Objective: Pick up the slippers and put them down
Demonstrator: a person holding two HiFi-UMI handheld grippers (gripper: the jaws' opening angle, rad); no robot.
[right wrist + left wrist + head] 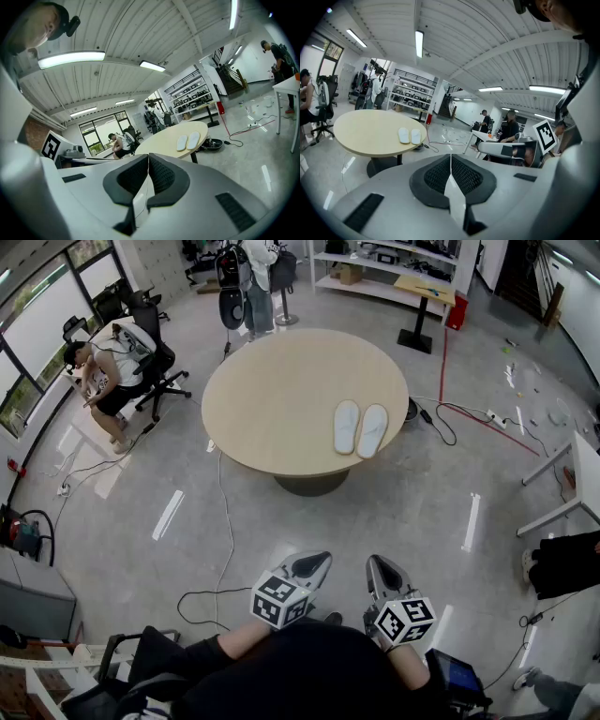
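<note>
I see the slippers [360, 428] side by side near the counter's [272, 399] right edge, long axes running away from me, well ahead of my left gripper [309, 566] and right gripper [383, 574], both jaws clenched empty, the right seemingly nearer.

White slippers [360, 428], pale beige table [272, 399], glossy grey floor [422, 512], marker cubes [281, 601] patterned in black-and-white squares

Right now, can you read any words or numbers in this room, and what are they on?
No words or numbers can be read anywhere.
Left cube and right cube: only black-and-white square patterns, no letters.
Cardboard box: any print is too small to read.
</note>
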